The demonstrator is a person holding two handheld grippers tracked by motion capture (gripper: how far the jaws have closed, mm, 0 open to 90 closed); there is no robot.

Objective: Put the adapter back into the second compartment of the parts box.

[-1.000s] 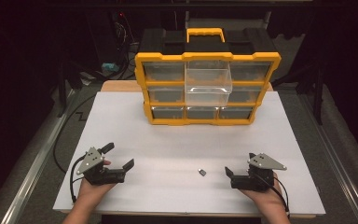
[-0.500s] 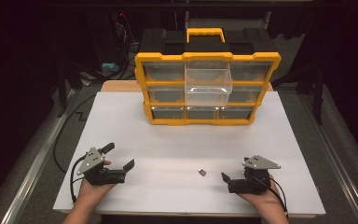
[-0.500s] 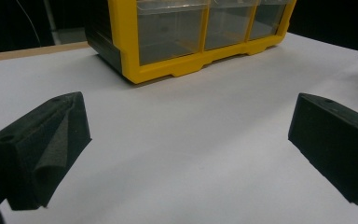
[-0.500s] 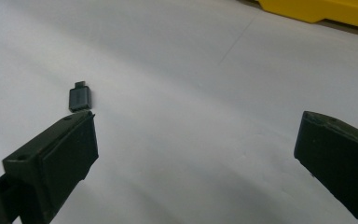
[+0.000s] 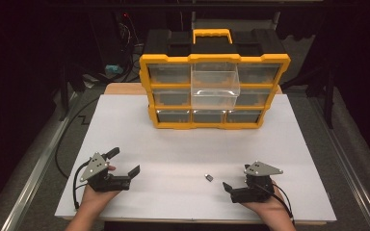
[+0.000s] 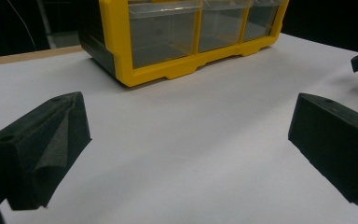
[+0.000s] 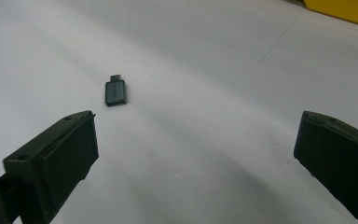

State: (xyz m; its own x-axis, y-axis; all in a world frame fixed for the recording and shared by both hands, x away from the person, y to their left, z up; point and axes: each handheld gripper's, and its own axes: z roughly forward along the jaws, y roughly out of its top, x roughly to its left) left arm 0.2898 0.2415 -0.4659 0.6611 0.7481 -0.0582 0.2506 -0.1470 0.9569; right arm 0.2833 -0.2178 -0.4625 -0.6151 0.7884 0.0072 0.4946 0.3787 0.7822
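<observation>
Lying flat on the white table [image 5: 183, 139], a small dark adapter [image 5: 209, 178] sits alone near the front edge, between the two grippers and closer to the right one. In the right gripper view the adapter [image 7: 114, 92] rests just ahead of the left-hand jaw, untouched, its narrow plug end pointing away from the camera. The right gripper [image 5: 227, 186], low over the table and cradled in the person's right hand [image 5: 265, 208], points leftward toward the adapter with its jaws spread wide and empty. The left gripper [image 5: 123, 161], held in the left hand [image 5: 94, 196] at the table's front left, is well apart from the adapter; its jaws are also spread wide, holding nothing. At the far side of the table stands a yellow drawer organizer [image 5: 214, 91], with one clear middle drawer [image 5: 215, 86] pulled out.
</observation>
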